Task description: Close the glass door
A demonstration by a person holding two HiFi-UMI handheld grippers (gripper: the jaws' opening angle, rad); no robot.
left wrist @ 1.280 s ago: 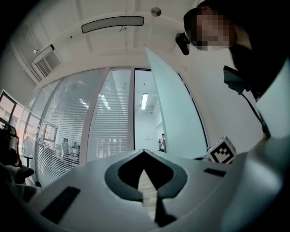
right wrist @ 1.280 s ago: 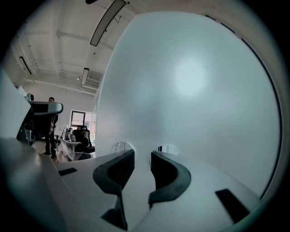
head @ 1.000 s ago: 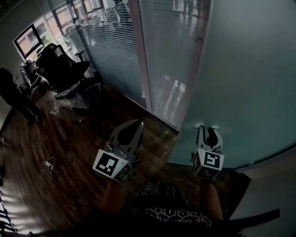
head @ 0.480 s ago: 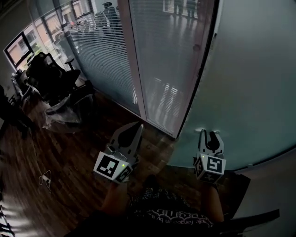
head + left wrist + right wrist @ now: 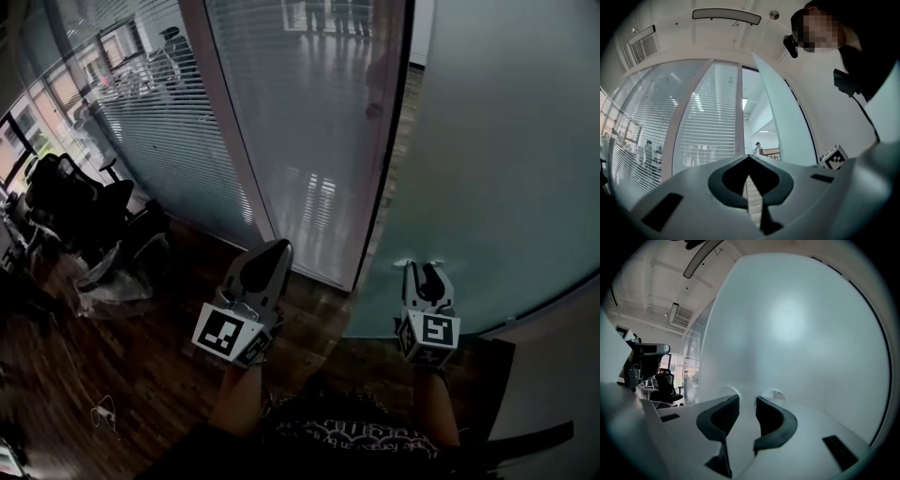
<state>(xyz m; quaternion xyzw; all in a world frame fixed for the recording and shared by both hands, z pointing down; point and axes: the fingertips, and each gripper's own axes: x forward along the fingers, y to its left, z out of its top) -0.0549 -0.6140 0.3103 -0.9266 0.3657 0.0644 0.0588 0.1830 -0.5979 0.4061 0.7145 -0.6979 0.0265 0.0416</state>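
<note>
From the head view we see the frosted glass door (image 5: 497, 159) standing ajar on the right, its dark edge beside a slatted partition (image 5: 300, 141). Our right gripper (image 5: 424, 268) points at the door's lower part, perhaps touching it; our left gripper (image 5: 275, 247) hangs over the wooden floor (image 5: 150, 366). In the left gripper view the jaws meet, holding nothing. In the right gripper view the jaws stand slightly apart, empty, close against the glass
</note>
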